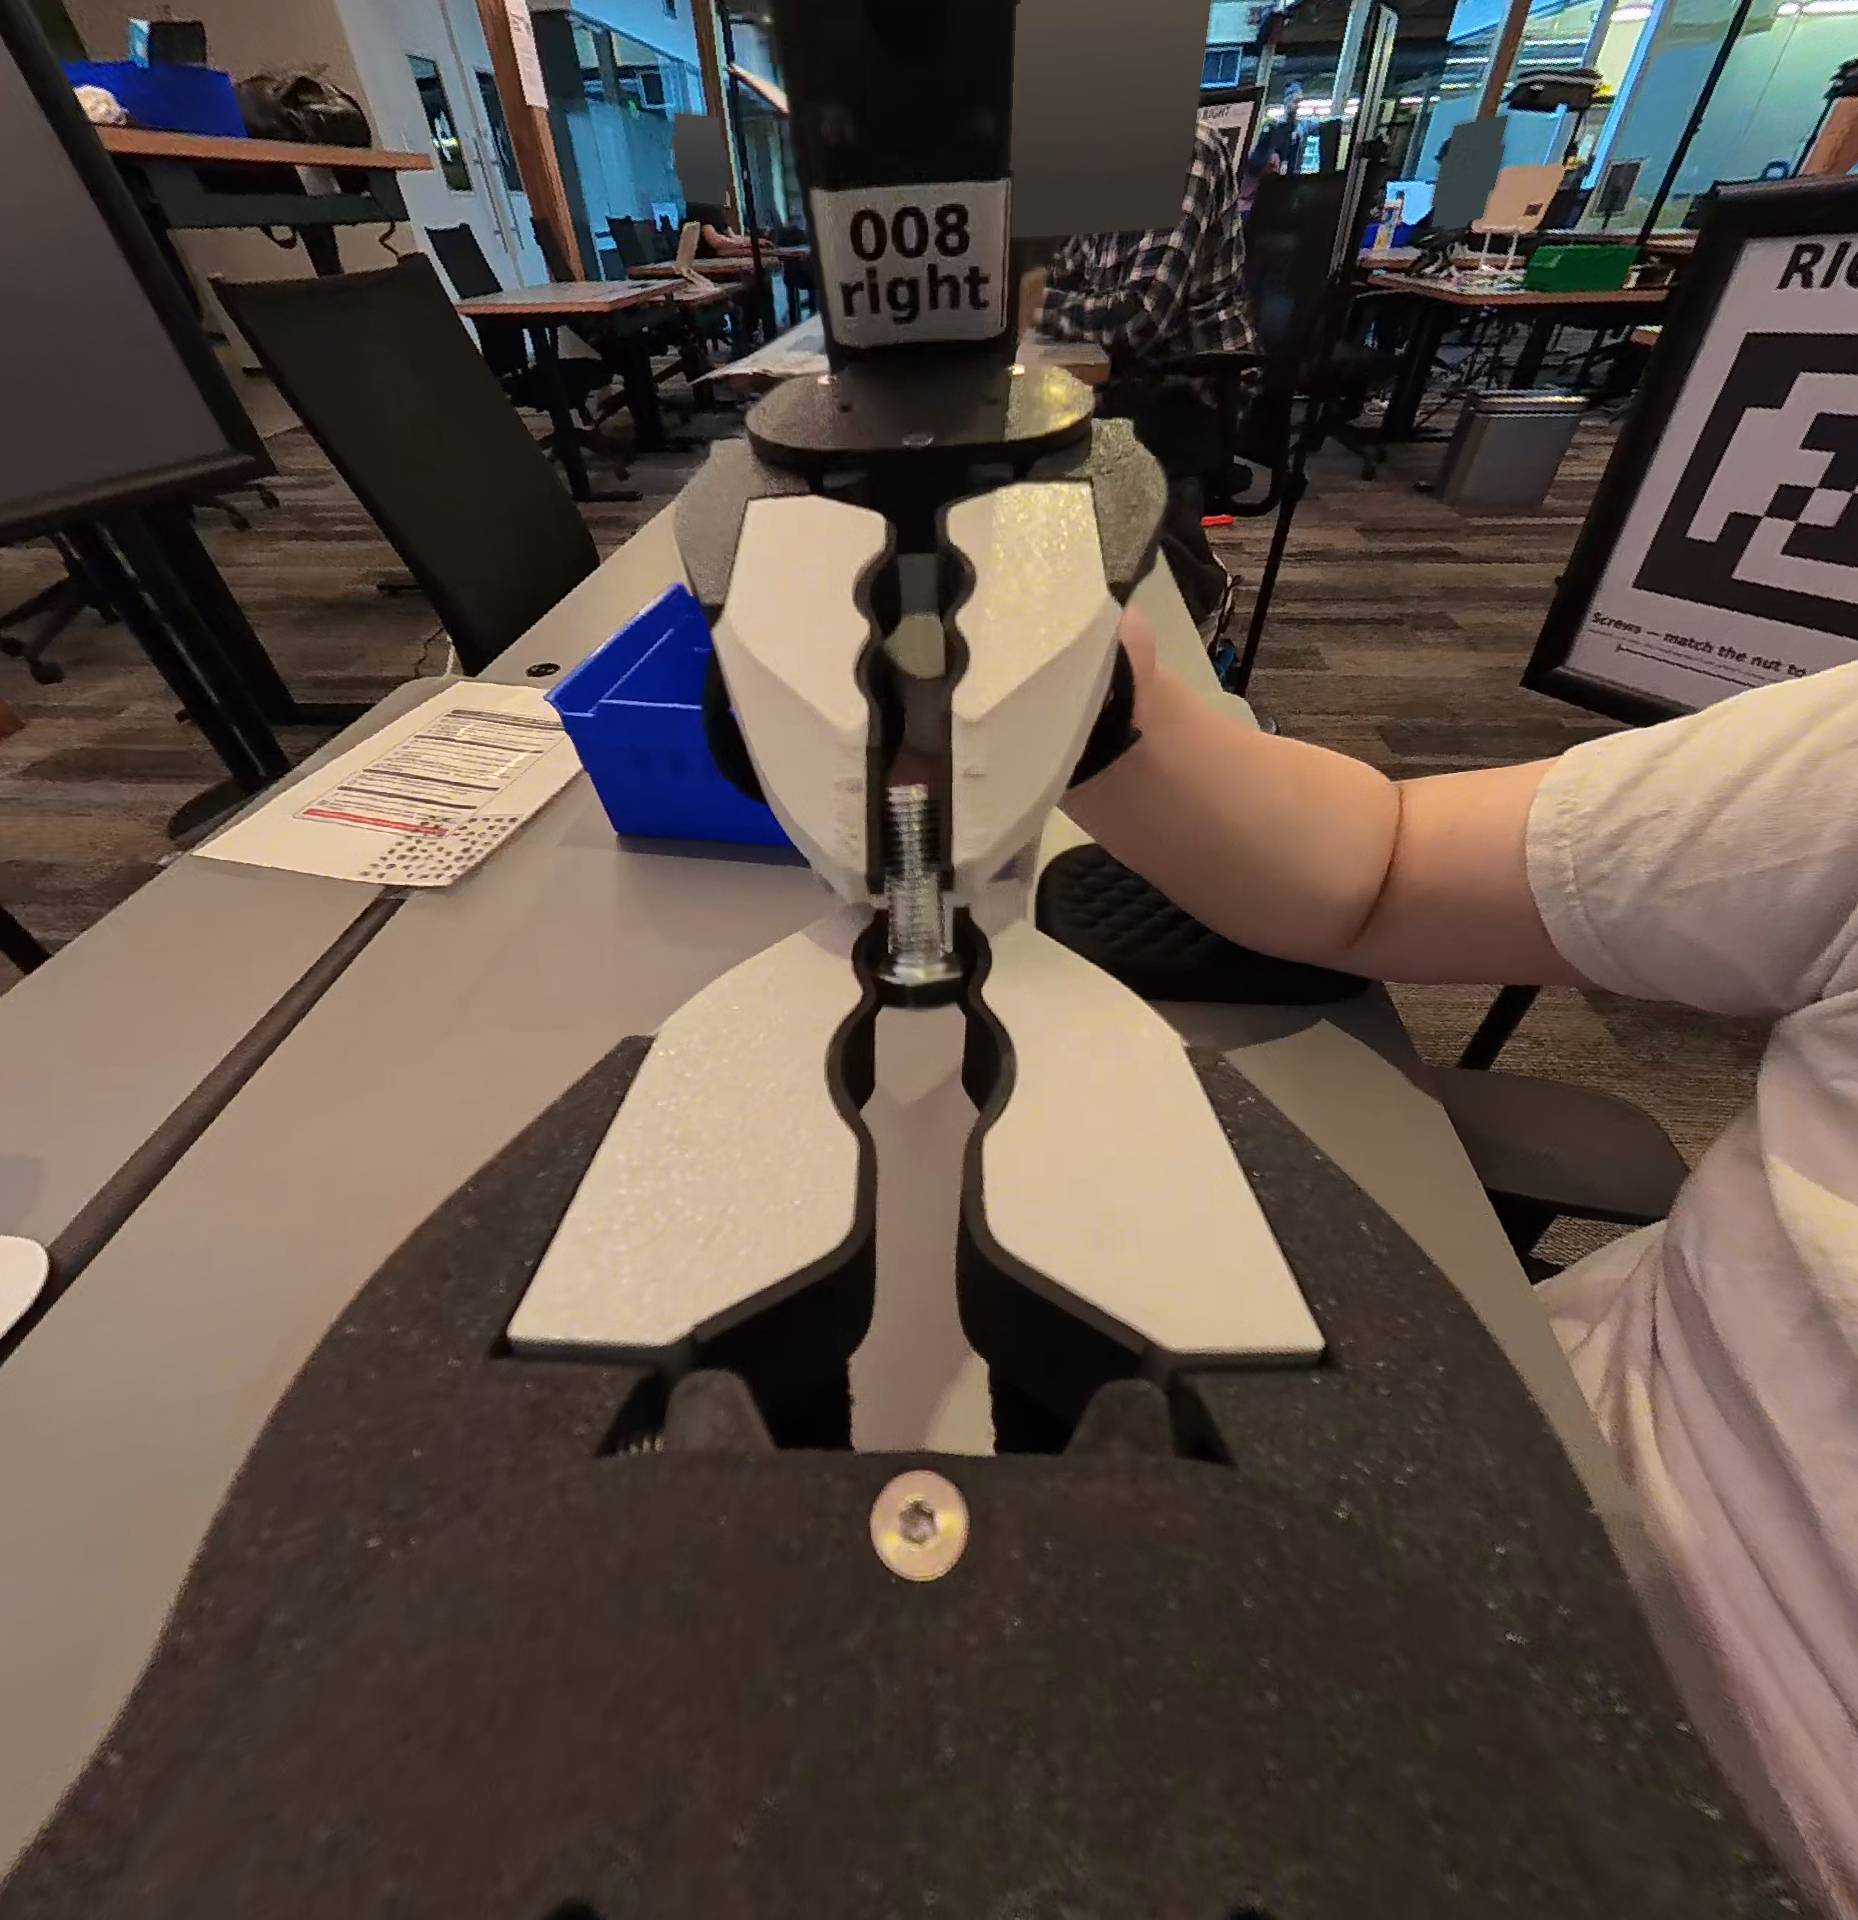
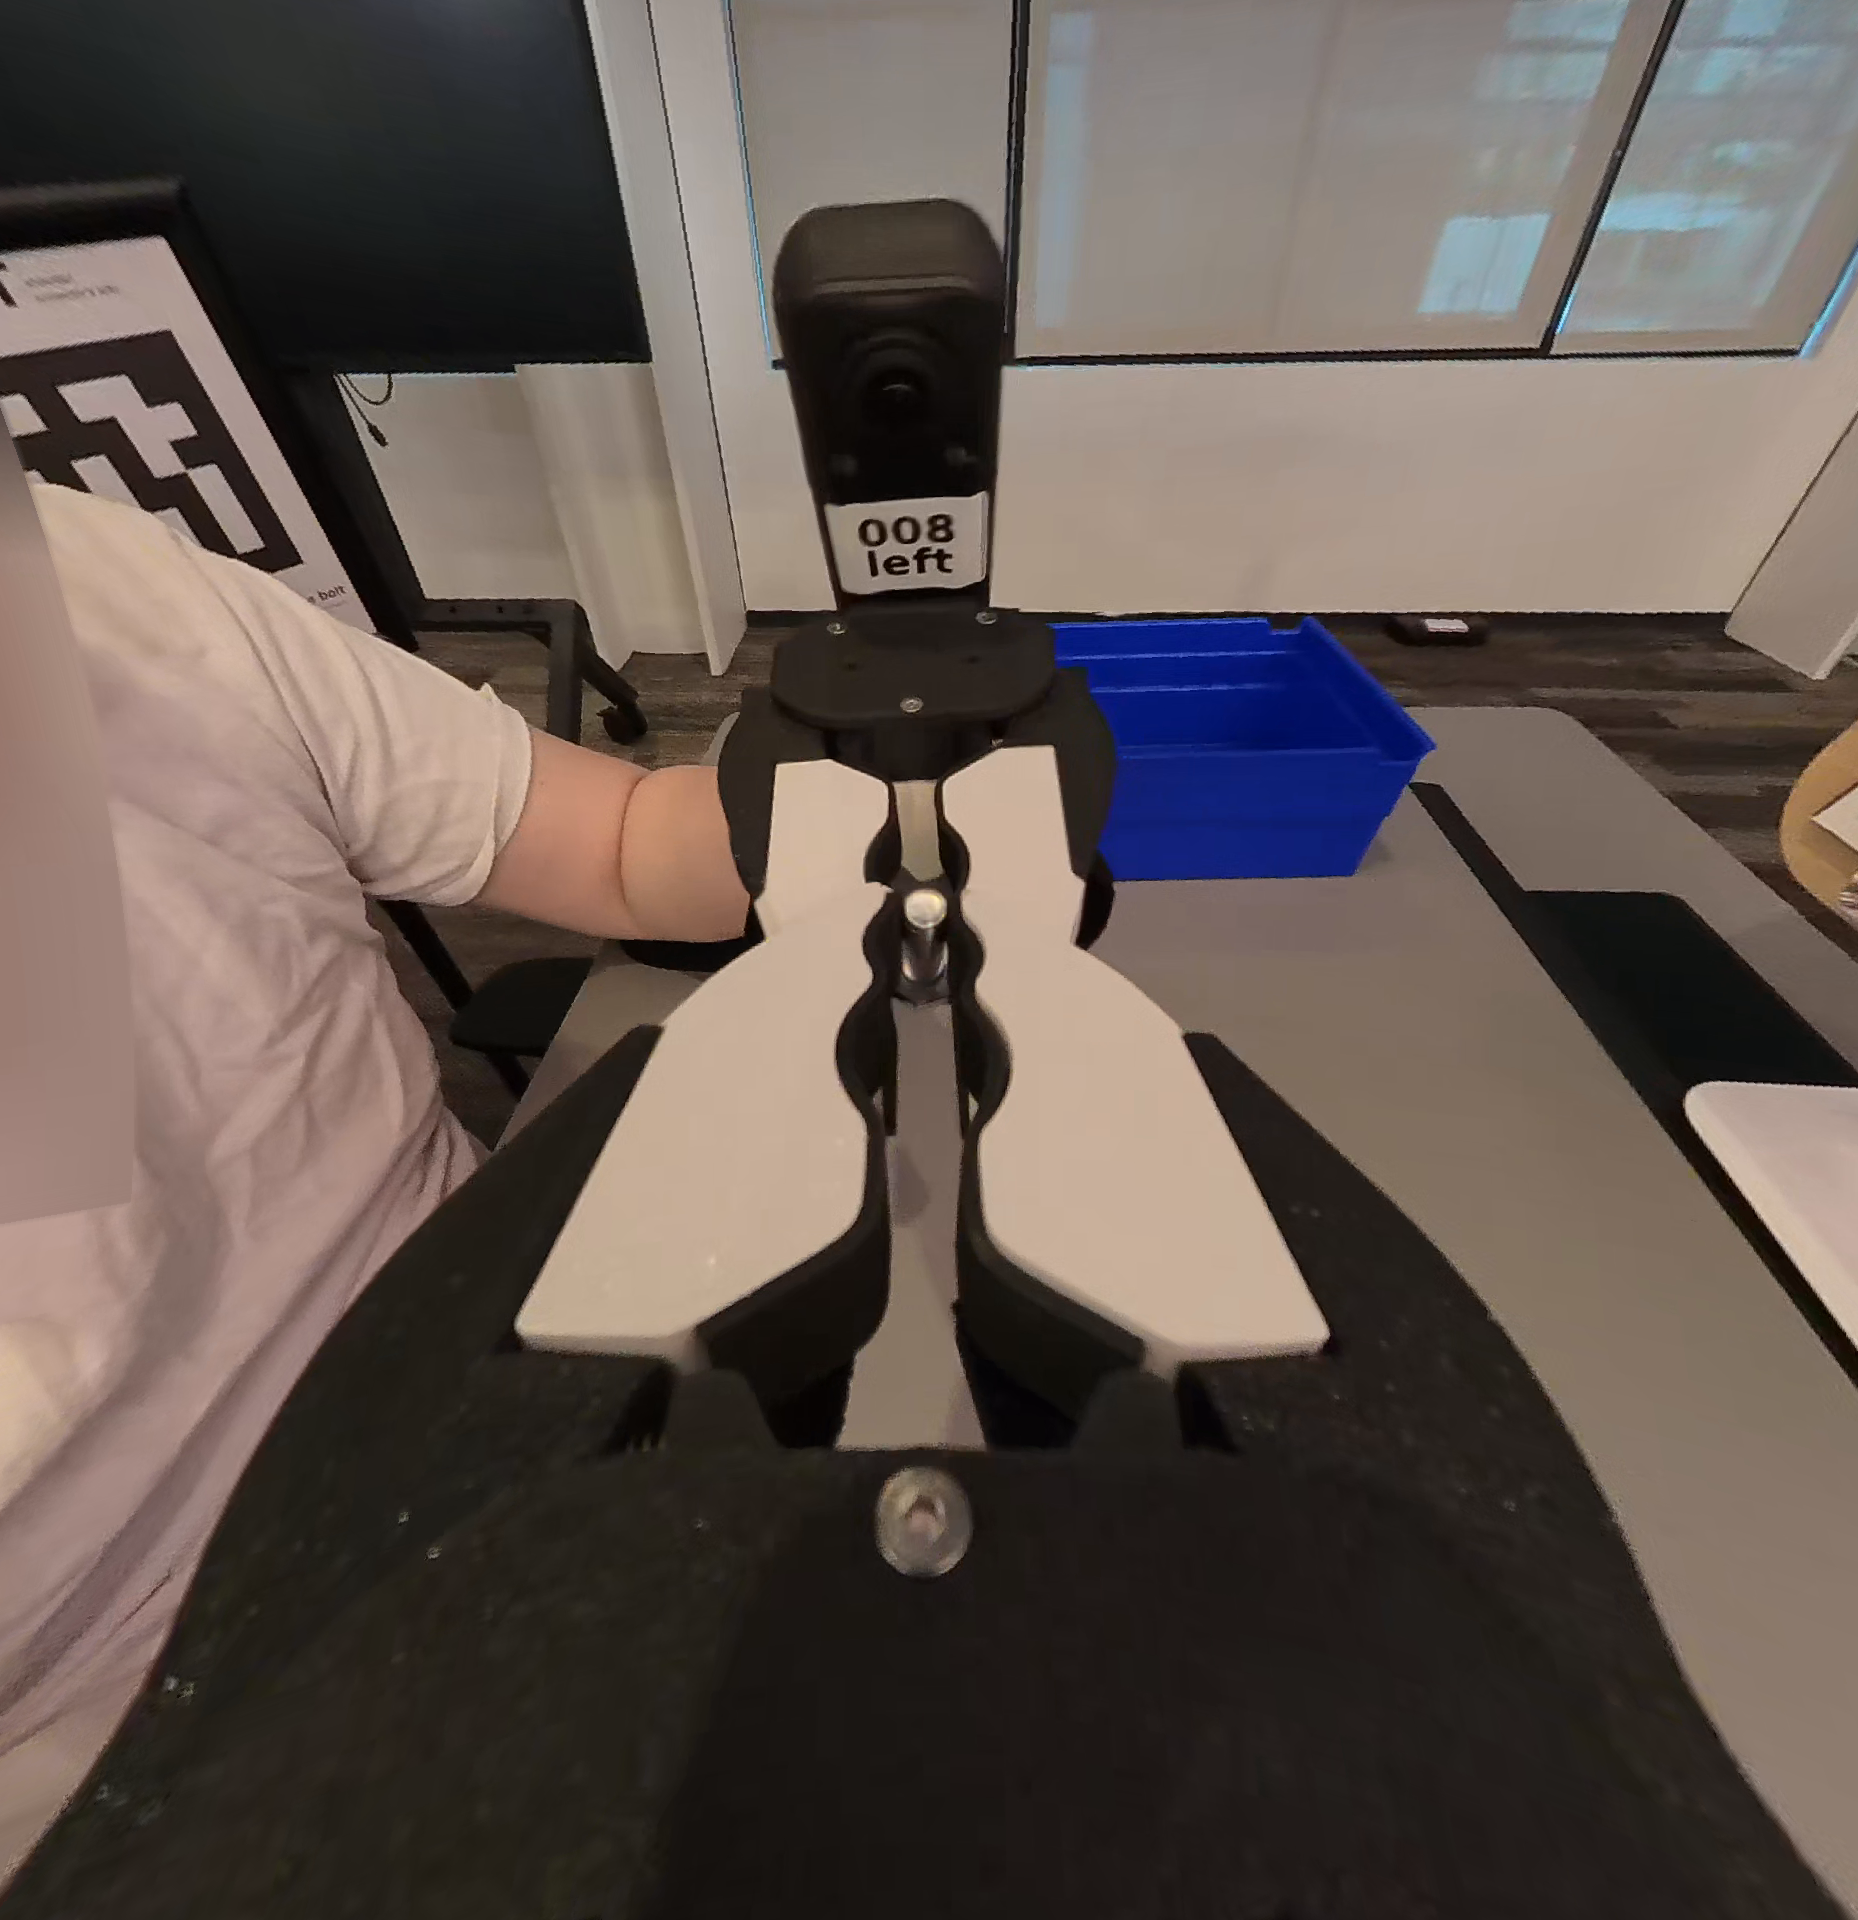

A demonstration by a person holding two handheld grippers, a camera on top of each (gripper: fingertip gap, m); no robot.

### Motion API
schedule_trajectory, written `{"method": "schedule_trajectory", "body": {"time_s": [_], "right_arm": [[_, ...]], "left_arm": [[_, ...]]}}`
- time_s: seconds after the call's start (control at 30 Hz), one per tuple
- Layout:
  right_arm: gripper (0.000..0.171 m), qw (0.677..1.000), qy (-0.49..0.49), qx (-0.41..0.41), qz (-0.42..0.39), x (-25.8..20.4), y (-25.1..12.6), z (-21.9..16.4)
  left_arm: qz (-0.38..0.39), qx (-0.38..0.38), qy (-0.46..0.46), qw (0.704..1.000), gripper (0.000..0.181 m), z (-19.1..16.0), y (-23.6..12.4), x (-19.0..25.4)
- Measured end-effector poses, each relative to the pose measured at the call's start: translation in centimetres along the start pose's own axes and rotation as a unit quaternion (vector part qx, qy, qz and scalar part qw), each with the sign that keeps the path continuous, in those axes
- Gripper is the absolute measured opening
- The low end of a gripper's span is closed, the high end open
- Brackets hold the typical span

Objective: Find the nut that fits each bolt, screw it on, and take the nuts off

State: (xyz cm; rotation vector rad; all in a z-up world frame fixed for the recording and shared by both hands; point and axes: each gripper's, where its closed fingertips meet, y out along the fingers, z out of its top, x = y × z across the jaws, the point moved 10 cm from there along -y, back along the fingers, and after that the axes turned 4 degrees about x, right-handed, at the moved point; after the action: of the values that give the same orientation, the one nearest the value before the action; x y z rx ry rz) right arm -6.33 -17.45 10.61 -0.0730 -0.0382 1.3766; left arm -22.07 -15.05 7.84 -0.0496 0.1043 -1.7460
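Left tool [image 1: 917, 961] clamps nut [image 1: 917, 977]; right tool [image 2: 920, 971] clamps bolt [image 1: 917, 862]; white labels [image 1: 912, 260].

open-plan office or lab: rows of desks [image 1: 582, 296] and chairs [image 1: 405, 457] upper left, glass partitions [image 1: 1683, 104] upper right.

A white label [image 1: 912, 260] with black characters was seen on the black camera housing of the right gripper [image 1: 909, 883], far in the left wrist view; a like label [image 2: 907, 545] was borne by the camera housing of the left gripper [image 2: 920, 904]. A framed sign [image 1: 1756, 468] with a black-and-white block pattern and printed lines was stood at the far right, and another framed sign [image 2: 125, 436] at the far left. A printed sheet [image 1: 405, 779] was laid on the grey table [image 1: 281, 1039], left of centre; its lines were too small to be read.
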Motion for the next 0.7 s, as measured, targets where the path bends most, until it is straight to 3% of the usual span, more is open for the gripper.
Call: {"method": "schedule_trajectory", "body": {"time_s": [0.1, 0.17, 0.2, 0.27, 0.33, 0.4, 0.47, 0.57, 0.63, 0.7], "right_arm": [[0.007, 1.000, 0.010, 0.007, -0.018, -0.1, -2.6, 1.7], [0.007, 0.992, 0.002, -0.034, -0.124, -0.1, -7.2, 3.3], [0.007, 0.971, -0.008, -0.084, -0.226, 0.1, -10.5, 3.5], [0.007, 0.865, 0.010, -0.214, -0.454, 0.8, -18.5, 1.9], [0.007, 0.759, 0.154, -0.302, -0.556, 1.5, -25.8, -2.1], [0.008, 0.695, 0.306, -0.349, -0.550, 2.0, -30.8, -7.2], [0.008, 0.651, 0.411, -0.391, -0.504, 2.0, -33.4, -11.9], [0.008, 0.644, 0.476, -0.404, -0.441, 2.2, -34.4, -16.2], [0.008, 0.629, 0.485, -0.418, -0.441, 2.6, -34.9, -17.7], [0.008, 0.636, 0.481, -0.412, -0.441, 3.0, -35.1, -18.3]], "left_arm": [[0.017, 0.000, 0.004, 1.000, 0.034, 0.1, -0.1, -0.2], [0.028, -0.006, 0.002, 1.000, 0.041, 0.3, -0.4, -0.4], [0.030, -0.007, 0.002, 1.000, 0.040, 0.4, -0.6, -0.4], [0.036, -0.011, 0.000, 0.999, 0.038, 0.7, -0.9, -0.6], [0.040, -0.021, 0.000, 0.999, 0.037, 0.8, -1.1, -0.7], [0.043, -0.032, 0.001, 0.999, 0.037, 0.9, -1.4, -0.8], [0.048, -0.038, 0.001, 0.998, 0.037, 1.1, -1.7, -0.9], [0.053, -0.038, 0.001, 0.998, 0.036, 1.4, -2.2, -1.0], [0.058, -0.040, 0.004, 0.997, 0.036, 1.6, -2.5, -1.1], [0.061, -0.040, 0.000, 0.997, 0.036, 1.7, -2.8, -1.2]]}}
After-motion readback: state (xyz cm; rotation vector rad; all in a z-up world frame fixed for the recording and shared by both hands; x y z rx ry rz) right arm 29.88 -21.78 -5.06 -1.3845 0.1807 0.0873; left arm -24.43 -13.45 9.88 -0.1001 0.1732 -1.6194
